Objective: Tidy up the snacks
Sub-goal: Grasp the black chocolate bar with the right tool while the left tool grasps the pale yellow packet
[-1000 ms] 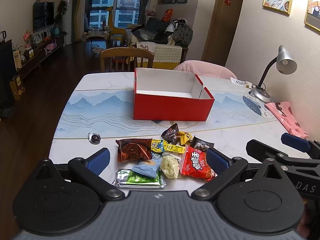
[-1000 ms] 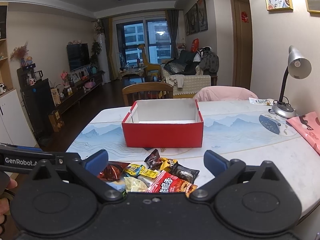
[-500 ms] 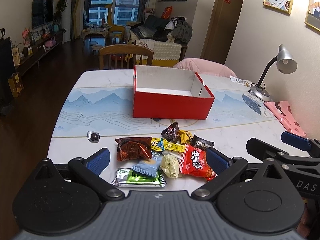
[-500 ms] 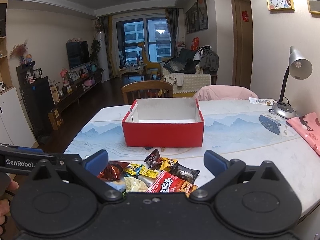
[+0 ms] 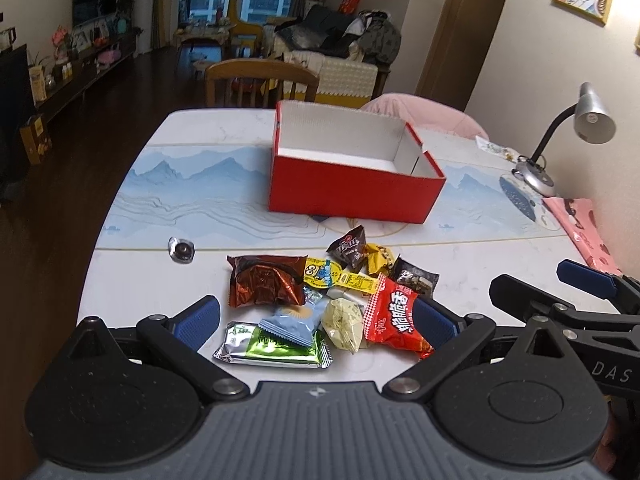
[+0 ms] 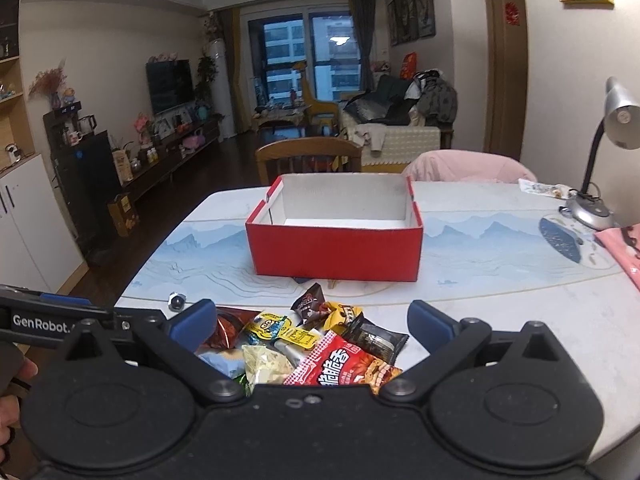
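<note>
Snack pile: we see a loose heap of wrapped snacks [image 5: 332,300] near the tabletop's near edge, packets overlapping one another.
Red packet: a red packet with white characters [image 5: 394,316] lies at the heap's right side; in the right wrist view it sits closest to the camera [image 6: 340,368].
Other packets: a brown foil packet [image 5: 264,280] lies at the left, a green and silver packet [image 5: 272,346] nearest the edge with a pale blue one [image 5: 292,320] on top of it, and a yellow strip [image 5: 340,276] crosses the middle.
Stray piece: one small clear-wrapped dark sweet [image 5: 182,248] lies apart, to the left of the heap.
Box: an open red box with a white inside [image 5: 352,164] stands beyond the heap, toward the tabletop's middle; we see nothing in it.
Surface: a pale tabletop [image 5: 160,280] with a blue mountain-print runner [image 5: 192,196] across it.
Room: a desk lamp [image 5: 568,140] stands at the right edge by the wall; a wooden chair [image 5: 260,80] stands at the far edge.
Left gripper: the left gripper [image 5: 316,316] hovers low with its jaws wide, the heap lying between its fingers.
Right gripper: the right gripper [image 6: 312,320] is spread wide and holds nothing, the heap just ahead between its fingers.
</note>
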`<move>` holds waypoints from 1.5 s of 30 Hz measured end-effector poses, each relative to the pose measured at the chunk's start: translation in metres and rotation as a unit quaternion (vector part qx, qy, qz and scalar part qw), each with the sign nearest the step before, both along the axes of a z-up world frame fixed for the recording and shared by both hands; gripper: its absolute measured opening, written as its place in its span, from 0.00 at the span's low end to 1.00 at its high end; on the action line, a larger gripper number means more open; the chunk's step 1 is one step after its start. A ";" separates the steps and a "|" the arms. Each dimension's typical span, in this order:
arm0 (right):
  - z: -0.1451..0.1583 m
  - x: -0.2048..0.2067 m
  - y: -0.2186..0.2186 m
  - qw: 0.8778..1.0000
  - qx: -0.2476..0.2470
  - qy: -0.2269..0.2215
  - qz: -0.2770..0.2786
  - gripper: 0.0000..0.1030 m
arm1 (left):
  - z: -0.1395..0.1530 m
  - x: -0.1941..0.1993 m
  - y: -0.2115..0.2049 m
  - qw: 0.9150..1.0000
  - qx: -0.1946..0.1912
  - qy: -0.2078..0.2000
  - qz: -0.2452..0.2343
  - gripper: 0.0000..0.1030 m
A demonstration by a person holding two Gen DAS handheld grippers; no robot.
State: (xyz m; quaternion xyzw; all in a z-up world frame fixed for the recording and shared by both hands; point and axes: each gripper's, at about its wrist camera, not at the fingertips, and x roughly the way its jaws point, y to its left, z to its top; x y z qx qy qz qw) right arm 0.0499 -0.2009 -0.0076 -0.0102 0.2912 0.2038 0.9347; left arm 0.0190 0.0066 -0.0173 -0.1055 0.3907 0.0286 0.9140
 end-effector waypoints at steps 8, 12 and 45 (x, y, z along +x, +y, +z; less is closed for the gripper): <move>-0.048 0.052 -0.009 0.995 0.000 0.097 0.038 0.91 | -0.038 0.036 0.015 0.994 -0.042 0.089 0.046 0.99; -0.069 0.073 -0.017 0.991 -0.014 0.123 0.052 0.89 | -0.051 0.045 0.023 0.990 -0.054 0.108 0.070 0.99; -0.152 0.201 0.001 0.932 -0.193 0.147 0.268 0.57 | -0.108 0.125 -0.035 0.984 -0.034 0.170 -0.034 0.52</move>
